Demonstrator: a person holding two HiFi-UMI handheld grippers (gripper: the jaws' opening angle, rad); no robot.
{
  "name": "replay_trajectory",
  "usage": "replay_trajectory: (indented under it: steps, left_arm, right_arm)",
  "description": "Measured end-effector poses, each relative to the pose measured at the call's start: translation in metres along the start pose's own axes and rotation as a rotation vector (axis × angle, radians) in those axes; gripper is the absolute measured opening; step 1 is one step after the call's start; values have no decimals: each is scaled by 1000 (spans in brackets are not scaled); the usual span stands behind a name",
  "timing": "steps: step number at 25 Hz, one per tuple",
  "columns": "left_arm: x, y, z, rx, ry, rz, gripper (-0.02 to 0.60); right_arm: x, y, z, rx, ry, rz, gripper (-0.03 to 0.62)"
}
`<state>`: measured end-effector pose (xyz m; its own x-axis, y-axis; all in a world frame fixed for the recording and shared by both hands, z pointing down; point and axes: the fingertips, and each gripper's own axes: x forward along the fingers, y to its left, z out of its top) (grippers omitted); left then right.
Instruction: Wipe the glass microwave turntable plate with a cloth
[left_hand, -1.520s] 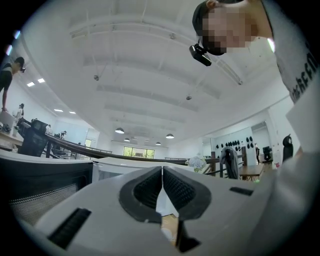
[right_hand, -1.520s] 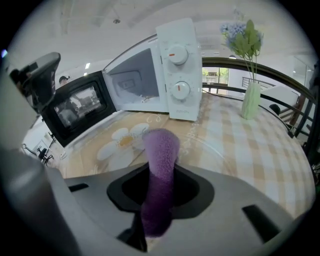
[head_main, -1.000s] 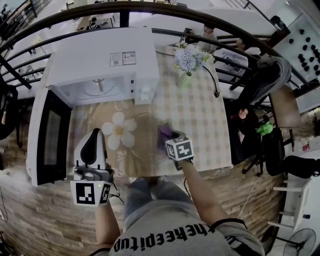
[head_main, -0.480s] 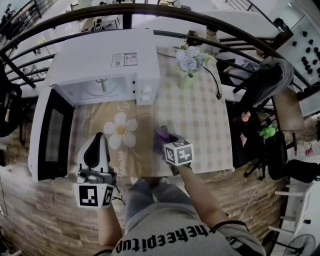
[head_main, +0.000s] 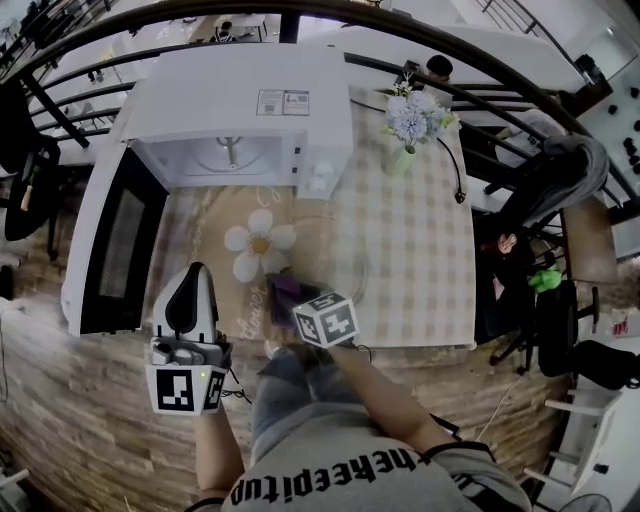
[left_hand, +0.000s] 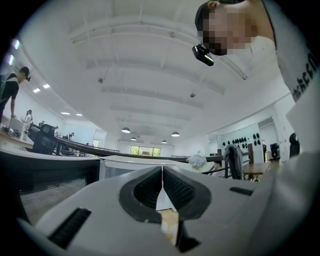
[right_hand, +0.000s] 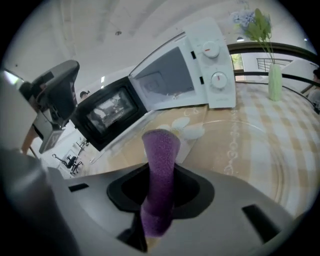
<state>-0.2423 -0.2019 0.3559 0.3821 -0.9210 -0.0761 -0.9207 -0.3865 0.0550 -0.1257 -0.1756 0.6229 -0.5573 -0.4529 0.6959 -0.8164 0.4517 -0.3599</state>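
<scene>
The clear glass turntable plate (head_main: 338, 258) lies flat on the table in front of the microwave; in the right gripper view the glass plate (right_hand: 260, 150) spreads out to the right of the jaws. My right gripper (head_main: 292, 300) is shut on a folded purple cloth (head_main: 284, 293), which sits at the plate's near-left part. In the right gripper view the purple cloth (right_hand: 160, 160) sticks up from between the jaws of the right gripper (right_hand: 160, 189). My left gripper (head_main: 190, 296) hangs off the table's near-left edge, away from the plate. The left gripper (left_hand: 162, 186) is shut on nothing and tilted towards the ceiling.
A white microwave (head_main: 240, 110) stands at the table's far left with its door (head_main: 115, 250) swung open towards me. A vase of pale flowers (head_main: 410, 125) stands at the far right, with a black cable (head_main: 455, 170) beside it. Chairs (head_main: 545, 190) crowd the table's right side.
My right gripper has carried the purple cloth leftwards over the plate, from its right part to its near-left part. The left gripper has hardly moved.
</scene>
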Motion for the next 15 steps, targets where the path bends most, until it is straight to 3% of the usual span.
replay_trajectory:
  steps: [6,15]
  left_arm:
    - [-2,0,4,7,0,7,11]
    - [13,-30,4,1,-5,-49,11]
  right_arm:
    - [5,-4,-12,-126,46,-42,107]
    - [-34,-55,-27,-84,29,-124,107]
